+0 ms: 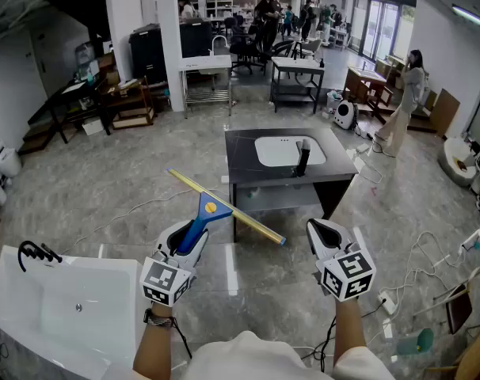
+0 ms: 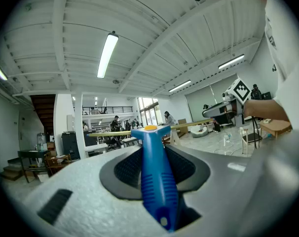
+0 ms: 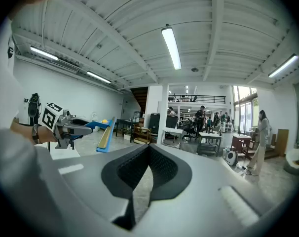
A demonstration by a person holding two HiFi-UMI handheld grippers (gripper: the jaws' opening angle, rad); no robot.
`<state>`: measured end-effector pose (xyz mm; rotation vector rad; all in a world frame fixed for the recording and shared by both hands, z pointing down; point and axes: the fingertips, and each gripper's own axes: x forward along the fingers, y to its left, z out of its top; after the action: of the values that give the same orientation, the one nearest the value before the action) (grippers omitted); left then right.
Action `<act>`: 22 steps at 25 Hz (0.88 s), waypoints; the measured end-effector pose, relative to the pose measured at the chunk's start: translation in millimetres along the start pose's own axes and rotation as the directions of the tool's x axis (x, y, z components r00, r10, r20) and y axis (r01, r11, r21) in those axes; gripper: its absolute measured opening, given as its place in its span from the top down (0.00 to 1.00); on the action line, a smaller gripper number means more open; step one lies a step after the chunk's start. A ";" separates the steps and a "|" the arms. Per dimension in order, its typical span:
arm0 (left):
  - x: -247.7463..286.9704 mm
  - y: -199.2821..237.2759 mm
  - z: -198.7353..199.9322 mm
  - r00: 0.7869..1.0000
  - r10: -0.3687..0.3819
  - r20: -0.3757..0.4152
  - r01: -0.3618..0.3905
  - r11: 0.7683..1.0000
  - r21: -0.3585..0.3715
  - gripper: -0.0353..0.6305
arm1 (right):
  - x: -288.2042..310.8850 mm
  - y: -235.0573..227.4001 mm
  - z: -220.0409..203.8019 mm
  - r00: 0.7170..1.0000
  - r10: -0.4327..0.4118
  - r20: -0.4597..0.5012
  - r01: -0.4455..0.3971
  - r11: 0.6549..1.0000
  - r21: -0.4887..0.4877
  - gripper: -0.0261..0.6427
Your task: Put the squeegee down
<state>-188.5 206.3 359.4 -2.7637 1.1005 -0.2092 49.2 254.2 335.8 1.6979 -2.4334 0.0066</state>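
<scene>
Pinches the blue plastic handle of the long yellow-bladed squeegee (image 1: 224, 206) between the left gripper's (image 1: 190, 241) jaws, in mid-air above the grey floor (image 1: 105, 188). Points handle straight out along those jaws, blade crosswise beyond their tips, slanting far-left to near-right. Shows the right gripper's (image 1: 322, 234) jaws pressed together on nothing. Probably calls for carrying forward to the dark worktop (image 1: 244, 165) with 1 white basin, just ahead.

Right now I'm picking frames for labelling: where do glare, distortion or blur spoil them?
Head view: fisheye bends the room's edges, the glossy floor shows a pale glare streak, the squeegee is sharp. Left gripper view: black round border, the squeegee's handle looms soft. Right gripper view: same border, the ceiling lamp is blown out white.
</scene>
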 end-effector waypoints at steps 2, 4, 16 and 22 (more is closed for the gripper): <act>1.5 -3.8 1.8 1.000 -0.001 0.003 0.001 1.000 0.004 0.74 | -3.1 -4.1 0.4 1.000 -0.006 0.007 0.006 1.000 0.003 0.96; 2.2 -7.3 2.9 1.000 -0.001 0.003 0.001 1.000 0.005 0.74 | -6.4 -6.7 1.2 1.000 -0.002 0.019 0.001 1.000 0.014 0.96; 5.7 -36.3 1.4 1.000 0.014 -0.017 -0.014 1.000 -0.003 0.74 | -27.1 -24.2 -11.1 0.999 0.032 0.043 -0.036 0.996 0.084 0.95; 12.1 -55.2 2.1 0.999 0.025 -0.028 -0.025 1.000 -0.010 0.74 | -38.9 -41.1 -19.2 0.998 0.046 0.043 -0.050 0.994 0.102 0.95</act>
<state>-142.5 237.7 369.2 -2.7624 1.1456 -0.2410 103.1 277.9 345.1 1.6963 -2.5440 0.1066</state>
